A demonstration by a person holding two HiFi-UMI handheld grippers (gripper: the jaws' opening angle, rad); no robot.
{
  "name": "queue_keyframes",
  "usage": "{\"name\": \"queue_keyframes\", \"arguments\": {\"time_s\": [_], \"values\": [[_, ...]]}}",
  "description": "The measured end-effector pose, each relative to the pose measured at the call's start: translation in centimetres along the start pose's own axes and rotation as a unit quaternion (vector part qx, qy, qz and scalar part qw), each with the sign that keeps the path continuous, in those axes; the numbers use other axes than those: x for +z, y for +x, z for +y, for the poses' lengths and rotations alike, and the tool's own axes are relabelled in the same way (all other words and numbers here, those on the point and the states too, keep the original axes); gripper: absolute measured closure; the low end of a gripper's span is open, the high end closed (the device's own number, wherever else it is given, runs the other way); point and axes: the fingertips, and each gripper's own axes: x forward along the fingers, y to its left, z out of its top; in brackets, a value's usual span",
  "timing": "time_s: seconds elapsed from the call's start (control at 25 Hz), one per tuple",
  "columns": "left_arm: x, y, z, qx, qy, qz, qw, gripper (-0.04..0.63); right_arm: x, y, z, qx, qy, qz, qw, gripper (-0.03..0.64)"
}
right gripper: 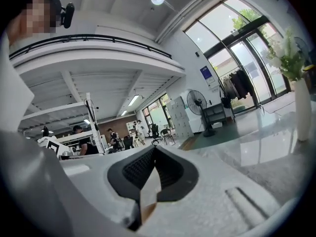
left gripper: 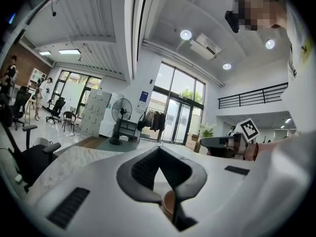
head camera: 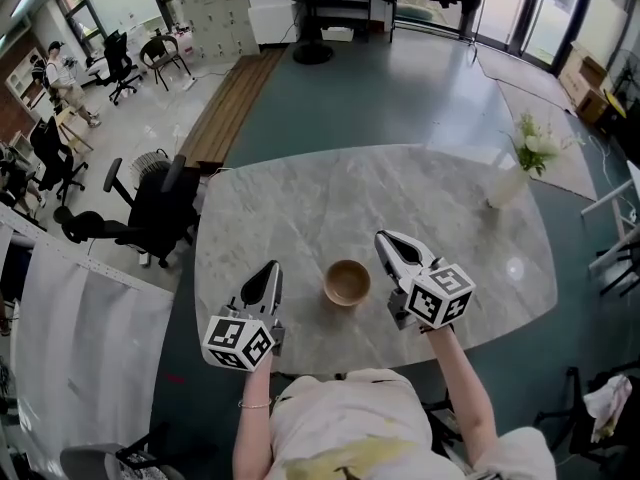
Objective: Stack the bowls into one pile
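The round brown wooden bowl [head camera: 347, 282] sits on the grey marble tabletop [head camera: 300, 208], between the left tool [head camera: 268, 276] and right tool [head camera: 396, 248], both with jaws together and empty. It looks light, stiff and smooth; I'd pinch its rim

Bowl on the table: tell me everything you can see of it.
The bowl is round and tan-brown, wood by its look, with a thick rim and a darker hollow that looks empty. It stands upright, mouth up, on the marble table, close to its lower edge in the head view. It sits between the left tool and the right tool; neither touches it. Whether other bowls are nested inside cannot be told.
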Motion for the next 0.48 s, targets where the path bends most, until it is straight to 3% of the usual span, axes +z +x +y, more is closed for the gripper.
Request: {"name": "queue_keyframes", "arguments": {"time_s": [0.28,0.48], "values": [[2.5,-1.2,0.5,0.026,0.019,-0.029,0.9990,0.595,3.2,-1.9,-0.4,-0.031,-0.001,-0.067,0.997,0.611],[3.2,-1.9,0.8,0.049,0.036,-0.037,0.9975,0.595,3.9,-2.9,-0.8,-0.041,-0.009,-0.083,0.996,0.611]]}}
